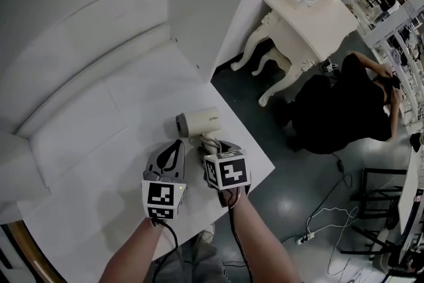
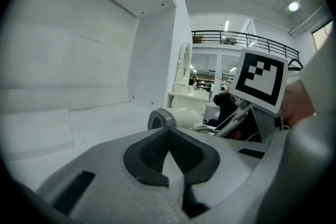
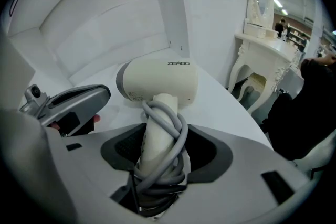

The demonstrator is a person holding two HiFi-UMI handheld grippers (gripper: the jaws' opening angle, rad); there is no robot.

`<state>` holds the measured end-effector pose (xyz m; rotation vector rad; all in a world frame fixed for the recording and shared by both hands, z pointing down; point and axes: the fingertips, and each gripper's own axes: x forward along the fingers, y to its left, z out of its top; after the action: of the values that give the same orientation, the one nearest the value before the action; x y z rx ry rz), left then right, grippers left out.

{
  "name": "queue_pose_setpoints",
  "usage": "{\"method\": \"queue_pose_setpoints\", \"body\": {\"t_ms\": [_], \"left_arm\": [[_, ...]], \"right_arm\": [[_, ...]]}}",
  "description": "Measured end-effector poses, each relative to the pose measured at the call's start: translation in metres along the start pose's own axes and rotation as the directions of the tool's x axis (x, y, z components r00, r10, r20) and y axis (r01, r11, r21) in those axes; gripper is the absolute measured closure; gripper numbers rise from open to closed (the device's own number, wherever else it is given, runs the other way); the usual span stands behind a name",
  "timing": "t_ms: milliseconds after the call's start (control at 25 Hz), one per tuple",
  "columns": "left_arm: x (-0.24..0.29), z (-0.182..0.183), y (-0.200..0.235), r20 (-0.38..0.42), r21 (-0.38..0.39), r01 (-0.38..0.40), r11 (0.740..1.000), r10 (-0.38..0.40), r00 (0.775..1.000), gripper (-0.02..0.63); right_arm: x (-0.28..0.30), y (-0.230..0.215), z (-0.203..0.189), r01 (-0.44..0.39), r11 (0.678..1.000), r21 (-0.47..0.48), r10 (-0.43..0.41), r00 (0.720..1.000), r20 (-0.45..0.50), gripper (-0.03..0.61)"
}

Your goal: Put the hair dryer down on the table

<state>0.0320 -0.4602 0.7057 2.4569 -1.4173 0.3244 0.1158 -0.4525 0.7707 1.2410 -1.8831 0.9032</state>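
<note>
White table (image 1: 99,162); right fingers (image 3: 236,161) wide around hair dryer (image 3: 157,79)

The right gripper (image 1: 215,144) hides most of the dryer (image 1: 199,121) handle; its end is sunk between the 2 jaws.

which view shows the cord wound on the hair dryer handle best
Right gripper view: the grey cord coils round the hair dryer handle, close up. Head view shows only a small pale twist; left gripper view shows a sliver beside the barrel.
</note>
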Motion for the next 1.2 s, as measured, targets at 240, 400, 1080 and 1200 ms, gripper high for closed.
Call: {"method": "queue_pose_setpoints", "body": {"t_ms": [240,400,1080,1200], "left_arm": [[-0.001,-0.004,-0.001,-0.021,-0.007,-0.011,1.000,0.011,1.000,0.601],[-0.007,-0.001,-0.001,-0.027,-0.009,-0.012,1.000,0.012,1.000,0.601],[-0.054,0.083,-0.005,0.064,0.119,-0.026,0.993,0.018,0.998,0.601],[-0.077,0.130,-0.006,0.113,0.130,-0.029,0.991,0.014,0.994,0.601]], "right_arm": [[0.000,0.001,0.000,0.016,1.000,-0.001,-0.016,1.000,-0.004,0.348],[-0.001,0.001,0.001,0.020,1.000,0.020,-0.020,1.000,0.010,0.340],[-0.142,0.023,0.088,0.071,0.997,-0.035,-0.051,0.916,0.397,0.325],[-0.198,0.039,0.117,0.087,0.994,-0.066,-0.041,0.858,0.512,0.327]]}}
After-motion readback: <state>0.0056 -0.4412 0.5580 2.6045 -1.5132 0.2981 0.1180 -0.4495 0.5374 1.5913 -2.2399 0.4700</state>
